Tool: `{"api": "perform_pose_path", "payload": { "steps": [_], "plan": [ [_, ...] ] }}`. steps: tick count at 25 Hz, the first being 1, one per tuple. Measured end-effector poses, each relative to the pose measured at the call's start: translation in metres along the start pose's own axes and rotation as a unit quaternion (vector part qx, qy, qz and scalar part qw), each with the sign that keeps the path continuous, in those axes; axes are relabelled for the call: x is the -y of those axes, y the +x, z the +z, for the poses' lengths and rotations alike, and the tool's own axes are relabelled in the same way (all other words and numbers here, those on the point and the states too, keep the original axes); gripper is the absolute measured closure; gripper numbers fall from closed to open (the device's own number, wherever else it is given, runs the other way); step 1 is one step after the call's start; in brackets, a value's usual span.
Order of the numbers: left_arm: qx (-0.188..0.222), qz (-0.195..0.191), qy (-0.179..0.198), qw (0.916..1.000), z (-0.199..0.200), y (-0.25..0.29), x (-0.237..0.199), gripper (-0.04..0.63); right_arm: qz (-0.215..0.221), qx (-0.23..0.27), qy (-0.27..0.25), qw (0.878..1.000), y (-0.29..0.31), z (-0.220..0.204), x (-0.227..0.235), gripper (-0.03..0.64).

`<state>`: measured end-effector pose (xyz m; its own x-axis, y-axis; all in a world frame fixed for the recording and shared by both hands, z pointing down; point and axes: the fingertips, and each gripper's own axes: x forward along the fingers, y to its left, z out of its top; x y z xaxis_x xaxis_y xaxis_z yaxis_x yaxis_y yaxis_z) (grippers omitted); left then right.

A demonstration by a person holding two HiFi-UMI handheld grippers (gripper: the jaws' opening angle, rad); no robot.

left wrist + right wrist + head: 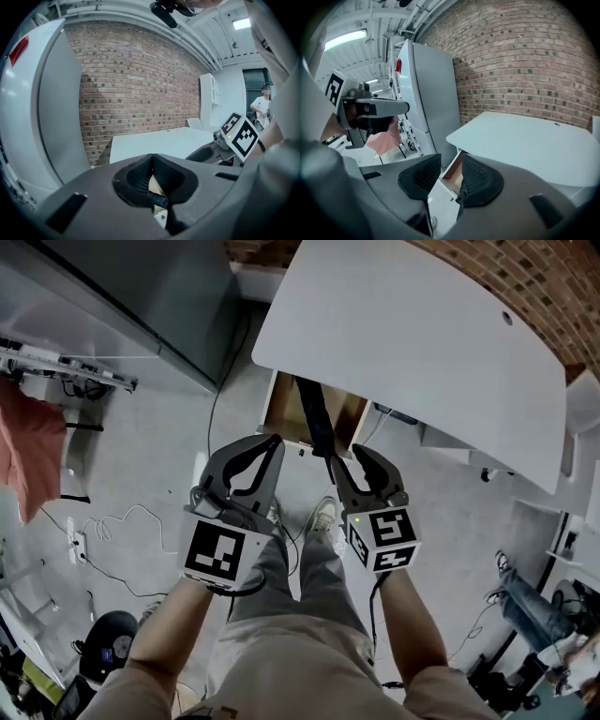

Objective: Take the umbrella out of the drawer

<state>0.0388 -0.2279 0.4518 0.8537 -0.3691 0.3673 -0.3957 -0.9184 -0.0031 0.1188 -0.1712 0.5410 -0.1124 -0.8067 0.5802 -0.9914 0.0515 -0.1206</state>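
Closest in, left gripper (273, 442): closed tip to tip, nothing pinched as far as can be told (only a dark scrap glimpsed through the loop behind the tips). Beside it, right gripper (352, 463): spread wide, empty, aimed at the open drawer (277, 413) under the near edge of the white desk (422, 343). Umbrella (312, 413): folded, dark, lying slantwise in the drawer and jutting out over its front edge, near end just beside the right gripper. Probably handles light and stiff along the shaft, yet soft and slippery over the fabric. Best to pinch the jutting end firmly, close to the drawer's front edge, and draw it out lengthwise, minding the desk edge above.
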Motion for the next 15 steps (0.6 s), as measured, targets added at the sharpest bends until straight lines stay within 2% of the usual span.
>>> {"api": "perform_pose_path", "payload": {
  "steps": [5,15],
  "plan": [
    [-0.032,-0.005,-0.034,0.9989,-0.046,0.023,0.002,0.588,-0.009,-0.040,-0.044,0.998,0.034,-0.046,0.004,0.483],
    [-0.086,-0.024,-0.058,0.9944,-0.129,0.064,0.019,0.588,-0.014,-0.110,-0.033,0.993,0.089,-0.140,0.024,0.474]
  ]
}}
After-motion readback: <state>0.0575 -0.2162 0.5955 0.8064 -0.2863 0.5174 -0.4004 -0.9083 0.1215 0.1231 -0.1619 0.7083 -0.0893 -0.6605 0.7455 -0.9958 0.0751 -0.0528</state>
